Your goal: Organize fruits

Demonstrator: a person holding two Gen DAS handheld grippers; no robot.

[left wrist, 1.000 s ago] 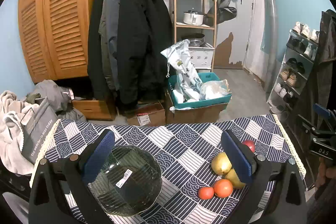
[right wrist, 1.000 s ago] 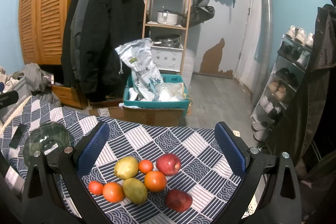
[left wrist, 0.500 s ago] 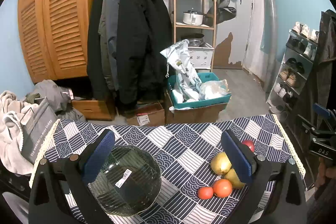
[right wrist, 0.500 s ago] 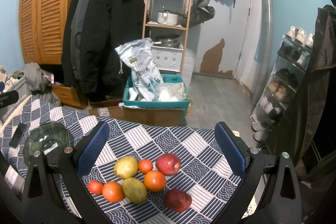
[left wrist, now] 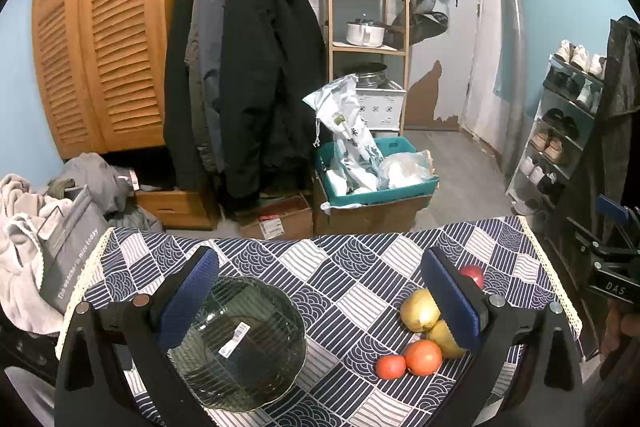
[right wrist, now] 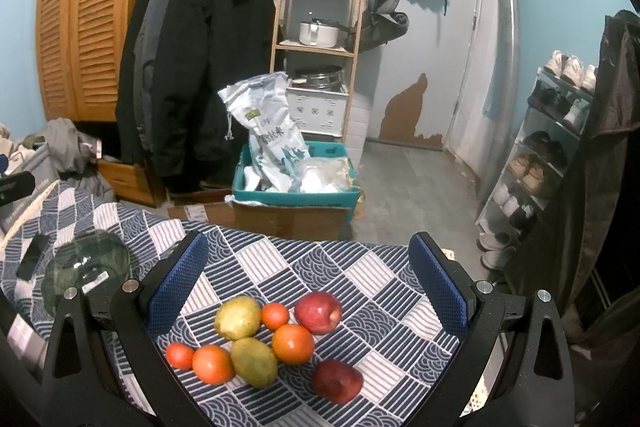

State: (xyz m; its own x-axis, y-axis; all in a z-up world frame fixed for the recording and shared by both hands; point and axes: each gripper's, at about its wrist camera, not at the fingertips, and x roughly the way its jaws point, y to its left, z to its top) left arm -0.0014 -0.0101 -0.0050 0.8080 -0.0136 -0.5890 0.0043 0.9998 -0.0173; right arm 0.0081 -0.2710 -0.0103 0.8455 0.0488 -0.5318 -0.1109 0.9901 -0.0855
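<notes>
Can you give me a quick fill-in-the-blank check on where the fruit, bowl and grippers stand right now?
1. The glass bowl holds ____ pieces of fruit.
2. The number of red apples on the tablecloth is ____.
3. Both the left gripper and the right gripper have their jaws ____.
4. The dark phone lies on the bowl's ____ side in the right wrist view.

Missing words: no; two; open; left

Black coats (left wrist: 248, 75), wooden shelf (right wrist: 320, 47), teal crate (right wrist: 296, 183), shoe rack (right wrist: 548, 147).
</notes>
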